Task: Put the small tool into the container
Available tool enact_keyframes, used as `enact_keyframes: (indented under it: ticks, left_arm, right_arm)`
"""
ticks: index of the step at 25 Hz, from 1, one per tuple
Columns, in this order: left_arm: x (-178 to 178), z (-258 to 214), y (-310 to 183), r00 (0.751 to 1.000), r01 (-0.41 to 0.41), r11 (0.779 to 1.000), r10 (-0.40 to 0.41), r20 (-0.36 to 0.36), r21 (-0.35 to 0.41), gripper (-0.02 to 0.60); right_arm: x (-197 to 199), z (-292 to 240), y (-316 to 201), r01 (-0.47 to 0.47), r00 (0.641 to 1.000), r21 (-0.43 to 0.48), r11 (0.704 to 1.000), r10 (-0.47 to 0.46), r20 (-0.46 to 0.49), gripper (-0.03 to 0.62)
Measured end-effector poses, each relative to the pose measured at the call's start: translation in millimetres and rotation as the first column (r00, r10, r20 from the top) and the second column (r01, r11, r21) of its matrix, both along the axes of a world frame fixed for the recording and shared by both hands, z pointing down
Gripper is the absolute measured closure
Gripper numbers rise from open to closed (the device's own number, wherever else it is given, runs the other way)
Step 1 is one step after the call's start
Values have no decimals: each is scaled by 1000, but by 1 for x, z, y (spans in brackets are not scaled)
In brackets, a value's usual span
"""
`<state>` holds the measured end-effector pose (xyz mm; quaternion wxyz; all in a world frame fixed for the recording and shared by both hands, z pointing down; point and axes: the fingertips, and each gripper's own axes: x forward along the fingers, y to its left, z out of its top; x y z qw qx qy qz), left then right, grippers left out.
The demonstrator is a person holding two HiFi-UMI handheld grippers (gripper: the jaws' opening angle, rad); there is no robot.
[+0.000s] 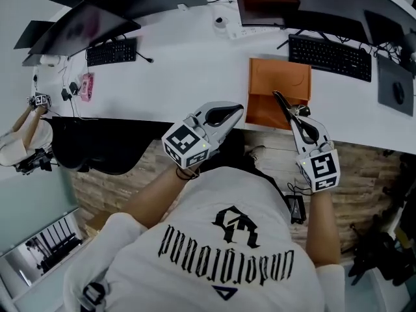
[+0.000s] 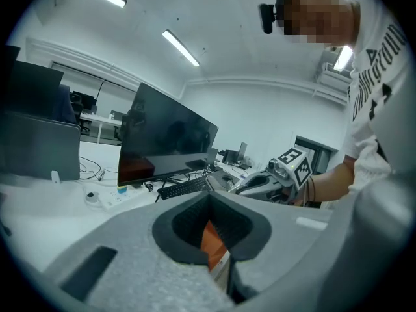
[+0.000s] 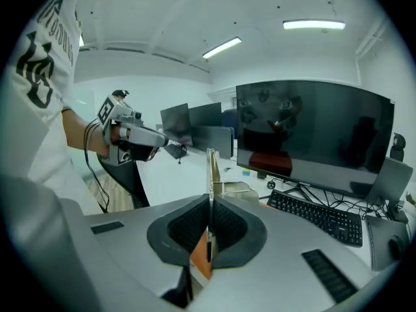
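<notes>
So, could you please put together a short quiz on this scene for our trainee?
1. Which hand-held gripper grips the small tool?
2. The orange container rests on: A) the floor B) the white desk C) a keyboard.
3. True or false: the small tool is already inside the orange container.

Key
1. The right hand-held gripper, with its jaws shut on the tool.
2. B.
3. False. The tool is held above the desk, not yet in the container.
</notes>
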<state>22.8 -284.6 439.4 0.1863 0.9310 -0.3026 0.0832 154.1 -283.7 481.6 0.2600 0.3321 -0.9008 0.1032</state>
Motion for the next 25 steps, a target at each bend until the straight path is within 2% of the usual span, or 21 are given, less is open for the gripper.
enact_keyframes:
  ticks: [4,8,12,18,21,25]
  left_arm:
    - [-6,22,-15,1000,-4,1000,5,8,-30,566]
    - [-14,48,-27,999,-16,999,18,50,-52,566]
    - [-5,68,-41,996,-46,997,51,69,-63,566]
    - [0,88,-51,995,-74,993,81,65,-95,566]
    - [-6,95,-55,994,-77,991,85,71,-109,566]
    - [-9,107,-53,991,-94,987,105,78,-134,566]
  right_arm:
    - [-10,34,-12,59,997,-73,996,-63,-49,579]
    - [-21,67,-15,101,989,-156,983,-116,-90,579]
    - [-25,96,-19,128,975,-200,971,-160,-156,579]
    - [-21,136,-12,217,901,-290,932,-305,-307,579]
    - [-24,150,-11,255,867,-343,904,-371,-332,579]
    - [-30,172,0,296,829,-438,849,-456,-324,579]
